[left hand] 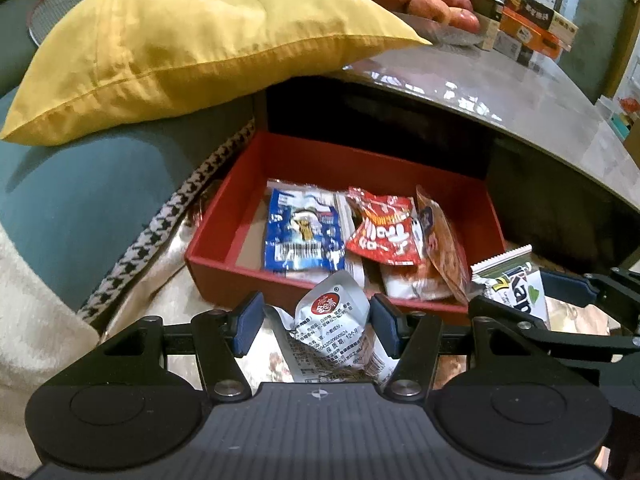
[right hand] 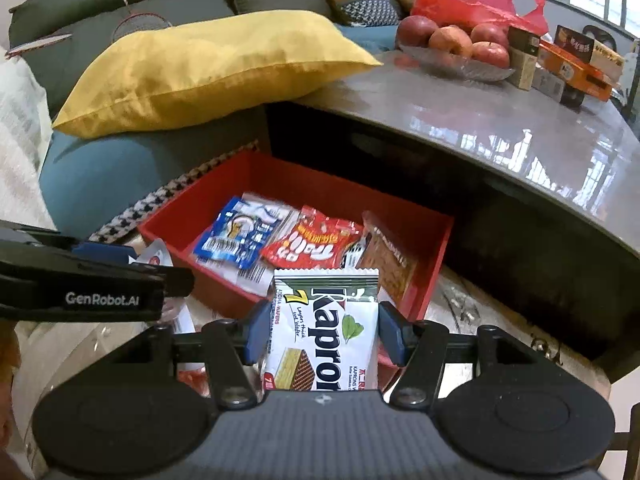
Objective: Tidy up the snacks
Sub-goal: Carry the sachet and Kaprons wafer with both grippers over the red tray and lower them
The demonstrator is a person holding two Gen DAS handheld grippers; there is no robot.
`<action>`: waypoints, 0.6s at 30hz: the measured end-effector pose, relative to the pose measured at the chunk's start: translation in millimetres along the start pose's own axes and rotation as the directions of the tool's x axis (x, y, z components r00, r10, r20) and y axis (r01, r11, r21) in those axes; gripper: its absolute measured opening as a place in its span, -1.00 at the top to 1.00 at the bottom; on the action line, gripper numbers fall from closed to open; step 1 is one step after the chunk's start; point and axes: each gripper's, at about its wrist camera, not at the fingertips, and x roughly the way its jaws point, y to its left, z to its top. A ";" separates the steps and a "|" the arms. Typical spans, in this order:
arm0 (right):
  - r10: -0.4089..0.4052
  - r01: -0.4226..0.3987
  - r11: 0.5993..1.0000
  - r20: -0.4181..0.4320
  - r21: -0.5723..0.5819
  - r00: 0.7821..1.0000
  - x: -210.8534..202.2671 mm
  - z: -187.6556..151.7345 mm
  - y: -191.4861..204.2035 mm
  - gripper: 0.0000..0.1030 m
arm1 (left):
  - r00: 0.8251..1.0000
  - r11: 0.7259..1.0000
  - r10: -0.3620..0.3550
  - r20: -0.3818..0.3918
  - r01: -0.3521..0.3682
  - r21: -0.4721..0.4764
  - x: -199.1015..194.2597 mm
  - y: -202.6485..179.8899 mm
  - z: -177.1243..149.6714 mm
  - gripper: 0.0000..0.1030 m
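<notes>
Right wrist view: the right gripper squeezes the Kapron wafer pack, long side pointing ahead at the red box. Left gripper pinches a silver snack packet.

Red box left half bare; packets crowd right; table edge overhangs behind

The box looks like matt red card. The packets in it, like the blue packet, are glossy crinkled plastic film, as are the silver pouch and the wafer pack. The pillow is matt yellow cloth. The tabletop is smooth, polished and reflective. The pads look like matt blue rubber.
</notes>
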 end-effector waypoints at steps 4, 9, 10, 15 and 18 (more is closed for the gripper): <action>-0.011 0.011 1.000 0.019 0.005 1.000 4.1 9.0 -2.3 -0.01 | 1.000 1.000 0.007 0.010 -0.007 -0.015 6.3 2.1 12.1 -0.27; -0.022 0.021 1.000 0.041 0.020 0.999 12.9 22.1 -5.9 -0.01 | 0.999 0.999 0.023 0.030 -0.022 -0.028 15.0 3.6 29.4 -0.28; -0.024 0.023 0.999 0.045 0.024 0.999 15.2 24.8 -6.5 -0.01 | 0.999 0.999 0.029 0.033 -0.028 -0.027 17.2 2.8 32.8 -0.28; -0.038 0.036 0.998 0.052 0.042 0.998 28.1 34.8 -10.6 -0.01 | 0.997 0.998 0.058 0.045 -0.057 -0.023 30.9 0.8 47.3 -0.28; -0.049 0.046 0.998 0.054 0.046 0.997 36.0 39.4 -13.1 -0.01 | 0.997 0.997 0.067 0.038 -0.066 -0.028 41.7 1.7 52.7 -0.28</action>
